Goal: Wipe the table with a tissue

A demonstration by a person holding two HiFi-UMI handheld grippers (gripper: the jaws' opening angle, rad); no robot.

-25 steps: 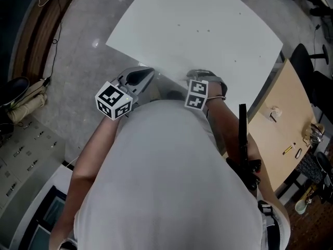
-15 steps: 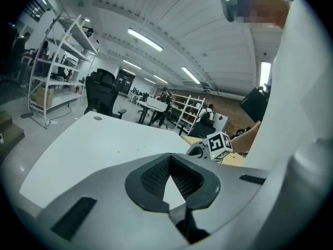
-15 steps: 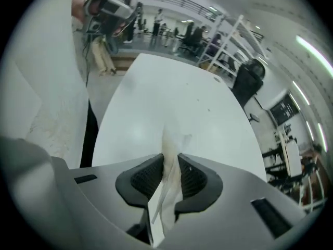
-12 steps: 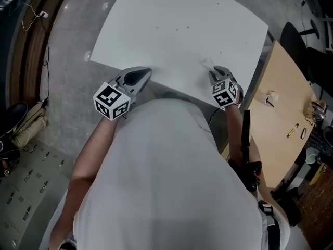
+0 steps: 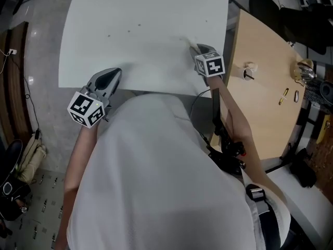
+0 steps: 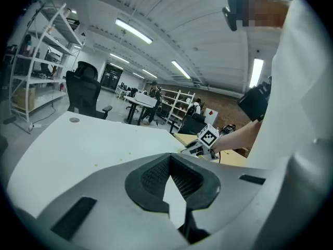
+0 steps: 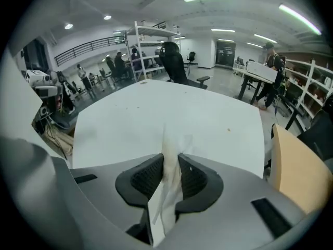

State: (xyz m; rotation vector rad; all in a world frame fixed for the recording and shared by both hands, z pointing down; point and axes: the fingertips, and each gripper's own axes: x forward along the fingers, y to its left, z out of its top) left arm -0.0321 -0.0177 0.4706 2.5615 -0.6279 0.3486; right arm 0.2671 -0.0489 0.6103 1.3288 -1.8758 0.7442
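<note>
A broad white table (image 5: pixel 140 14) fills the upper part of the head view, with a tan wooden table (image 5: pixel 260 103) butted against its right side. The person's pale-shirted torso (image 5: pixel 156 181) takes up the lower half. The left gripper (image 5: pixel 110 76) sits at the white table's near edge on the left. In the left gripper view, its fingertips (image 6: pixel 170 159) meet at the front with nothing between them, and only a wedge of white tabletop shows behind the pads. The right gripper (image 5: pixel 195 48) reaches over the near right part of the white table, close to the tan one, angled down at the surface. Its jaws are clamped on the tissue (image 7: pixel 167 178), which runs as a crumpled white strip between the two ribbed pads. One end pokes out past the fingertips toward the tabletop, and the other hangs back toward the gripper body. From the head view, the tissue (image 5: pixel 188 40) shows as a small pale tuft just ahead of the fingertips, on the white table.
</note>
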